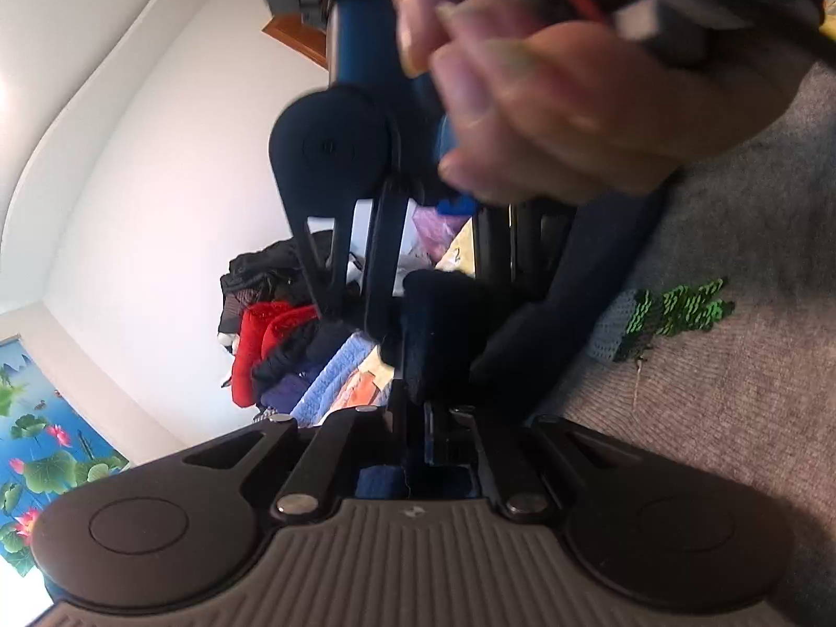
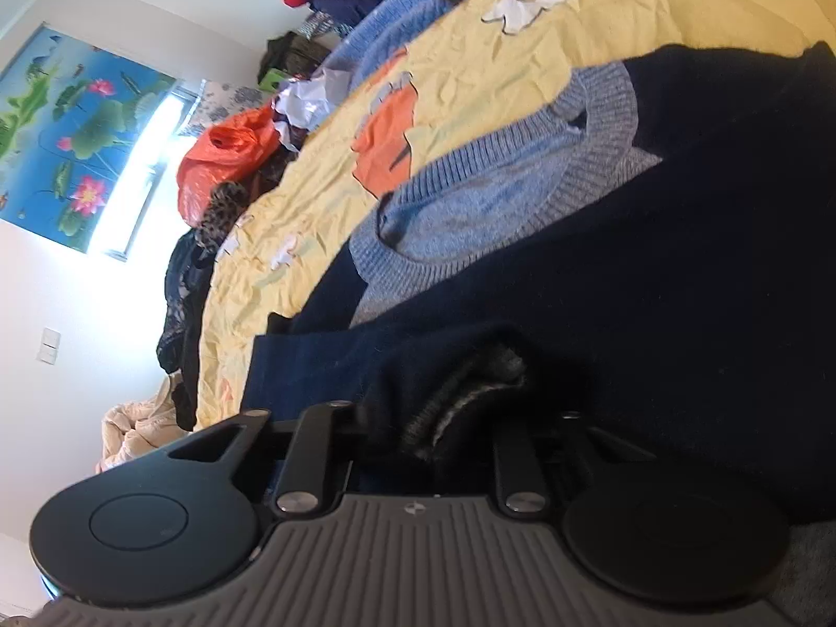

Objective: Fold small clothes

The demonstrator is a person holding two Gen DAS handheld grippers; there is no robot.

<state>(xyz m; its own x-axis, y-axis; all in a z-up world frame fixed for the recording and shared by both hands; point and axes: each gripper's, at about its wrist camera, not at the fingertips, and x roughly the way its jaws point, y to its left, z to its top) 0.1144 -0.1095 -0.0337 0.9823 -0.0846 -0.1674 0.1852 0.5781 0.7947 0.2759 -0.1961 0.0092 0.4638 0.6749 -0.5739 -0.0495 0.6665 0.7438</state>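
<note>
A navy sweater with a blue-grey ribbed collar [image 2: 501, 177] lies on the yellow bedspread [image 2: 460, 62]. My right gripper [image 2: 449, 418] is shut on a bunched fold of the navy sweater [image 2: 653, 287], its fingertips buried in the cloth. My left gripper [image 1: 433, 366] is shut on dark navy fabric [image 1: 444, 324] held up in front of the lens. In the left wrist view the other gripper [image 1: 334, 146] and the hand holding it [image 1: 548, 99] are close above, blurred.
A grey knit with a green sequin patch [image 1: 674, 313] lies at the right in the left wrist view. Piles of clothes [image 1: 277, 324] and an orange bag [image 2: 224, 157] sit along the bed's far side. A lotus picture [image 2: 78, 125] hangs on the wall.
</note>
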